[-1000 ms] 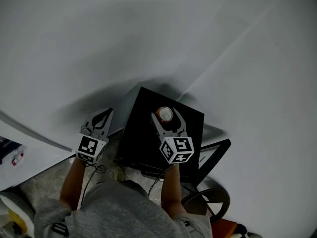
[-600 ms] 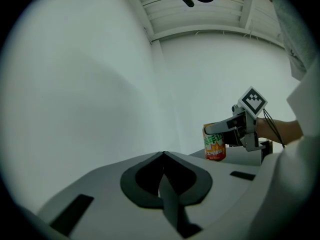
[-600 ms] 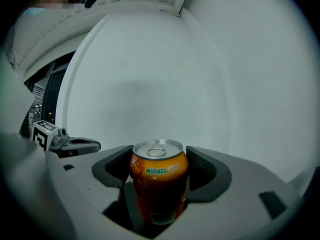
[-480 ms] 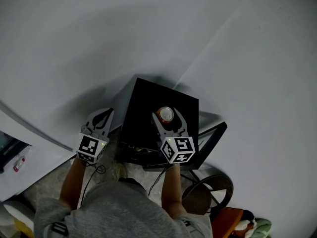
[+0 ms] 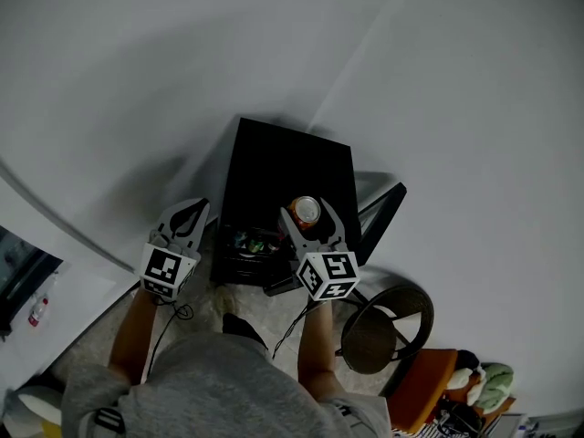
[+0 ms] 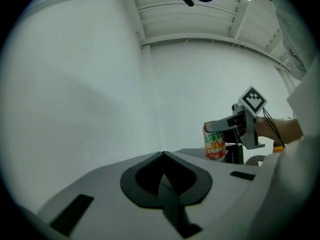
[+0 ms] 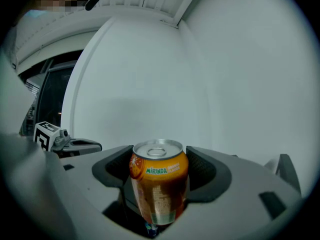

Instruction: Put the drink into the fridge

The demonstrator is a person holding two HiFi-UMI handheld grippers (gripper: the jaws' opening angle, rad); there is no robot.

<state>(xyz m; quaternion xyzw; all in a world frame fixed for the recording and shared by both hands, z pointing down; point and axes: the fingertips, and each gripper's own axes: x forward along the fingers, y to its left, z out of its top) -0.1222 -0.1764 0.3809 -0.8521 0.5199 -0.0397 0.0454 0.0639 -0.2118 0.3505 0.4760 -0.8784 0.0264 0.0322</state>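
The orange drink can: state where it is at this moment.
The orange can is upright between the jaws of the right gripper; in the head view it sits near the centre, over the front of the black fridge.

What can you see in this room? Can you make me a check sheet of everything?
Surface: pale speckled floor; the black fridge stands on it.
Job's things: orange drink can, upright; the fridge seems open at the front, with things inside.
Clutter: round stool and an orange item beside the fridge.
Grippers: right gripper jaws shut on the drink can; left gripper jaws together, empty.
Cables: thin cable looping below the left gripper.
Surroundings: plain white walls.
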